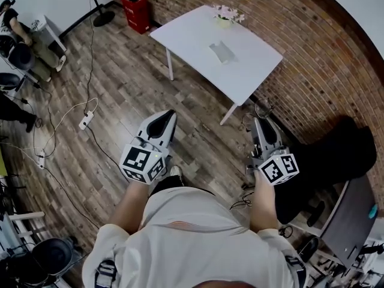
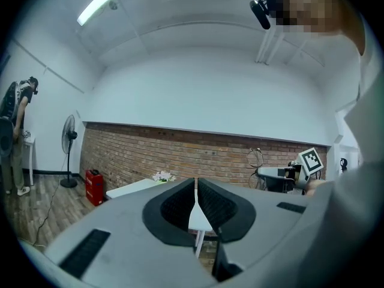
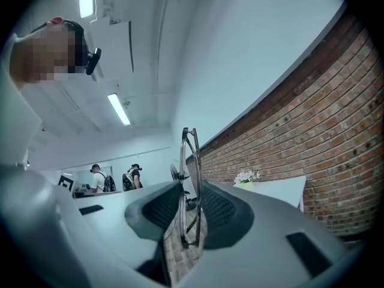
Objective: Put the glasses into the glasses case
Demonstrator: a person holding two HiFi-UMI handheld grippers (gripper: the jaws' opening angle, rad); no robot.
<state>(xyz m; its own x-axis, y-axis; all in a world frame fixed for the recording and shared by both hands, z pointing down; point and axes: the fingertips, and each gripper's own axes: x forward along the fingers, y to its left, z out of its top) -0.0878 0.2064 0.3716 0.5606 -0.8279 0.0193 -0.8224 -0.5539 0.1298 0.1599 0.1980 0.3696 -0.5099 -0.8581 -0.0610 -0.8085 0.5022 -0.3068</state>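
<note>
Glasses (image 3: 182,173): upright, pinched btwn R gripper (image 3: 191,188) jaws, centre of right gripper view.
R gripper: clamped on glasses; lower right in head view.
L gripper (image 2: 196,185): jaws pressed together, nothing btwn.
Case (image 1: 222,51): grey, on white table (image 1: 192,32), top centre of head view; flowers (image 1: 227,14) nr it.

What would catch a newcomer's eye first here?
Probably the thin dark-rimmed glasses standing upright, pinched in the right tongs. Next, the white square table by the red brick wall, bearing a small grey case and a pot of pink flowers. The left tongs are shut and empty.
</note>
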